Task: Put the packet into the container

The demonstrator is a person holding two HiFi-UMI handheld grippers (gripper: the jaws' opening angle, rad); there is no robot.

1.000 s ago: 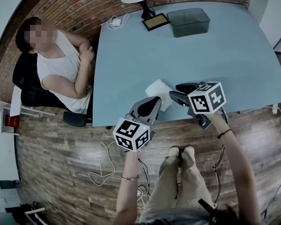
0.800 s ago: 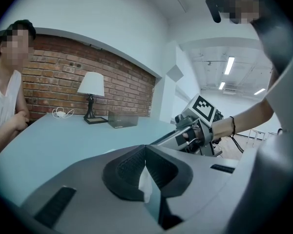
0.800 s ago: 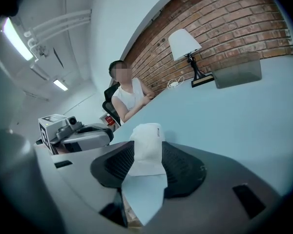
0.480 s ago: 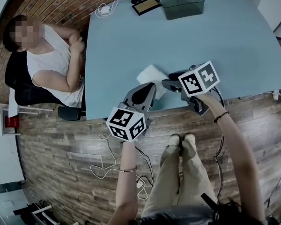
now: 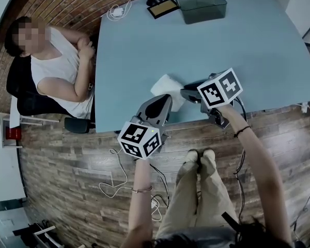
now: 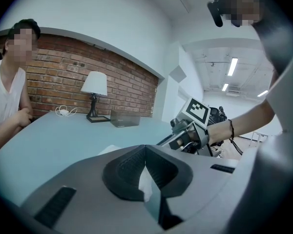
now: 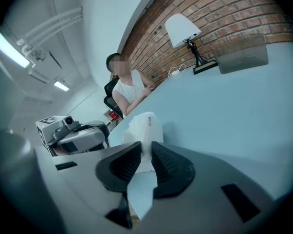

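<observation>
The table (image 5: 258, 61) carries the whole work area. The container (image 5: 201, 5) stands at its far edge beside the lamp (image 7: 182, 27). The packet (image 5: 164, 84) lies at the near edge, well apart from the container. Because of that separation, the packet must be lifted and carried across the bare tabletop; it cannot simply be nudged in.

The container is a dark, translucent, open-topped tub. The head view shows no contents in it, so the placing step is judged not yet done.

The packet is white and soft. It rests on the table with one edge raised toward the right gripper (image 7: 145, 149). That gripper's jaws have just been closing and stand narrow, with the packet's edge between the ribbed pads. The pads appear to press on it from both sides. The grip is taken at the edge, probably because the flat body offers nothing to pinch.

The left gripper (image 6: 145, 150) sits at the near side of the packet with its jaws brought together. White material shows behind the closed tips, but no view settles whether the tips pinch the packet. Its position suggests that it steadies the packet while the right grip is made.
</observation>
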